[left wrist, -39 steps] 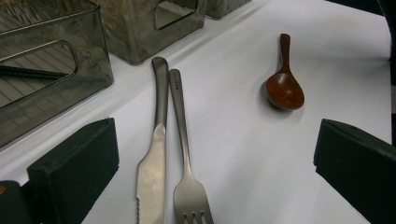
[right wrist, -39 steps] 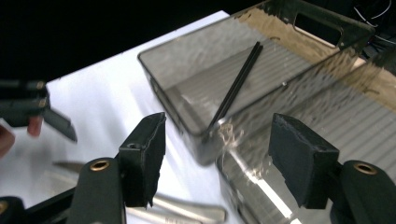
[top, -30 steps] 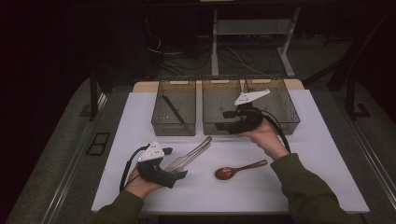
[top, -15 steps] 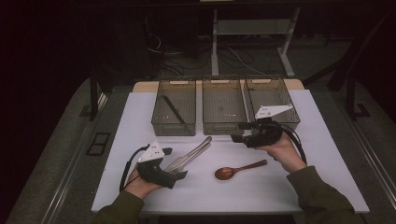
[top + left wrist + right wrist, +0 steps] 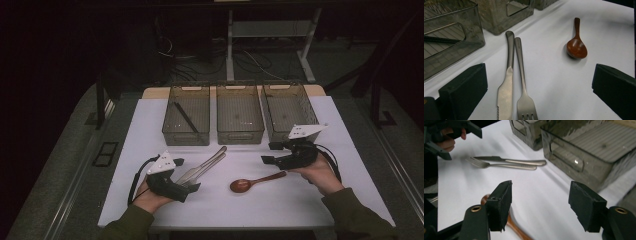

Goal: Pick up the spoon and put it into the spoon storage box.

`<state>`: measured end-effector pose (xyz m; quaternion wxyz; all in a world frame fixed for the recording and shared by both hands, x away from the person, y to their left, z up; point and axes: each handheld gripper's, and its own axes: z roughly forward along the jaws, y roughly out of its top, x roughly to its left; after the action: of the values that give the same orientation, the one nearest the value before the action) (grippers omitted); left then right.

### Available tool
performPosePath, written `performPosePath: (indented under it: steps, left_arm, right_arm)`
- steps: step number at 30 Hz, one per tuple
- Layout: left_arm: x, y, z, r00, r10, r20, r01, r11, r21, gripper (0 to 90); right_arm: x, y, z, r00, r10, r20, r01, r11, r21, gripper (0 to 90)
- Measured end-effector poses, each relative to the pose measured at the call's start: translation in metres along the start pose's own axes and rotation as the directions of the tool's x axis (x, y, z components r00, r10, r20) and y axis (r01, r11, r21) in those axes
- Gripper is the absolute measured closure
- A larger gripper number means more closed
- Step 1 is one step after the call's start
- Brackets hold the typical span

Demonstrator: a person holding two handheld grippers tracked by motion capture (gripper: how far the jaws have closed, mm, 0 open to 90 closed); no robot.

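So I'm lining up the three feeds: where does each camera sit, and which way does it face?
High view: above the person's side, facing forward and down on the table; both forearms and grippers show.
Left gripper view: on the left gripper, looking along its fingers at knife and fork.
Right gripper view: on the right gripper, facing the left hand.
All three share the spoon.

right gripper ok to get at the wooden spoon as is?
Probably yes. The right gripper is open just above the wooden spoon handle's end, with bare white table around it; the knife and fork lie apart, near the left gripper.
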<state>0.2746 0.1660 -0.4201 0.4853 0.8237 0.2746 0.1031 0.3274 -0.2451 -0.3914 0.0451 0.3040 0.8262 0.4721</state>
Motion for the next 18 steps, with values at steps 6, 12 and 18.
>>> performPosePath:
  steps: [6,12,18]
  left_arm:
    - [0.001,0.0,0.0,1.0,-0.003,0.003,0.003,1.0,-0.007,0.0]
    - [-0.001,0.0,0.0,1.0,0.003,-0.006,-0.003,1.0,-0.001,0.0]
    - [-0.002,0.001,0.001,0.9999,0.011,-0.008,-0.011,0.9999,0.008,0.0]
  right_arm:
    - [0.0,-0.013,-0.005,1.0,-0.001,0.001,0.001,1.0,0.028,43.3]
    - [0.0,-0.021,0.0,0.9999,-0.012,0.011,0.011,0.997,0.078,61.2]
    - [0.001,-0.024,0.01,0.999,-0.037,0.025,0.033,0.991,0.133,76.9]
